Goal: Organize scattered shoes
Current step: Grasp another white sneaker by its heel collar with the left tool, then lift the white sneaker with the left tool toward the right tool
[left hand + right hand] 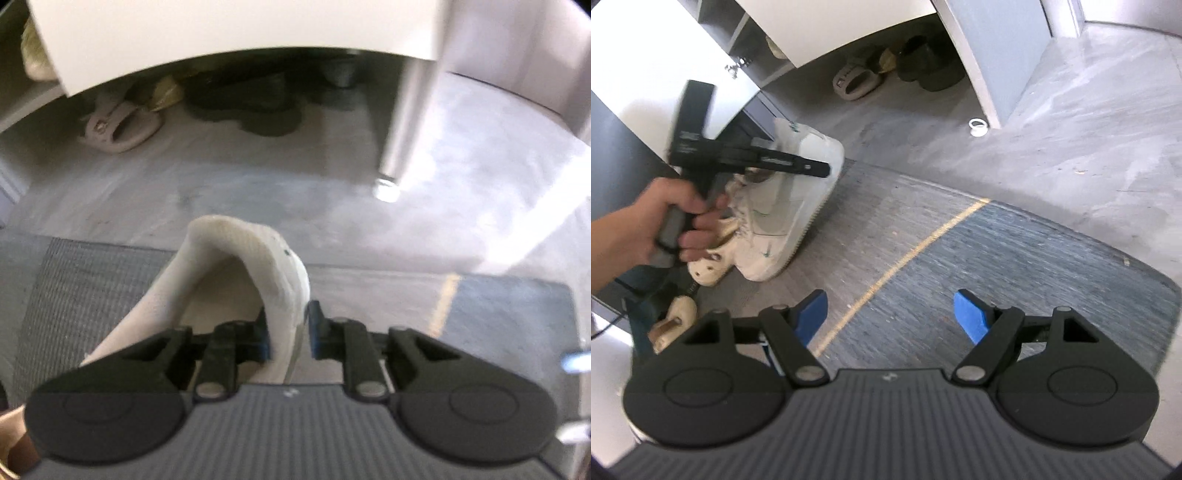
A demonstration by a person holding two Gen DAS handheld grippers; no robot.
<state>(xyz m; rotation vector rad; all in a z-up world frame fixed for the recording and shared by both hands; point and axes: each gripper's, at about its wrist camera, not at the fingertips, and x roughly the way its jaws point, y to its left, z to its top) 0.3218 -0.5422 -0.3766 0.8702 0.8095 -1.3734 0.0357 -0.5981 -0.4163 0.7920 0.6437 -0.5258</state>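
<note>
left gripper (pixel 290 332): jaws pressed onto the side wall of the white sneaker (pixel 236 291) at its collar; in the right wrist view the sneaker (pixel 790 192) is seen hanging under the tool, toe down, apparently lifted off the mat.
right gripper (pixel 890 317): jaws spread wide, nothing between them; held over the grey mat (pixel 1015 266).
hand (pixel 661 221): wrapped round the left tool's handle, just left of the sneaker in the right wrist view.
landmark: white cabinet (pixel 229 33), raised on a metal leg (pixel 406 122).
stowed, judged: tan sandal (pixel 118 127) and dark shoes (pixel 255 103) already lie in the gap under the cabinet, side by side.
left to do, judged: held sneaker to be carried to that gap; cream clog (pixel 716 258) and a further cream shoe (pixel 672 325) lie well away from the cabinet, beside the mat's near edge.
progress, judged: roughly midway; several pairs tucked away, at least three shoes outstanding.
sneaker vs cabinet: in front of it and apart, bare floor (pixel 258 192) lying between.
sneaker vs tool: wall pinched between the pads, opening facing the left camera, sole side not seen from there.
blur: left wrist view smeared, lace detail unreadable.
</note>
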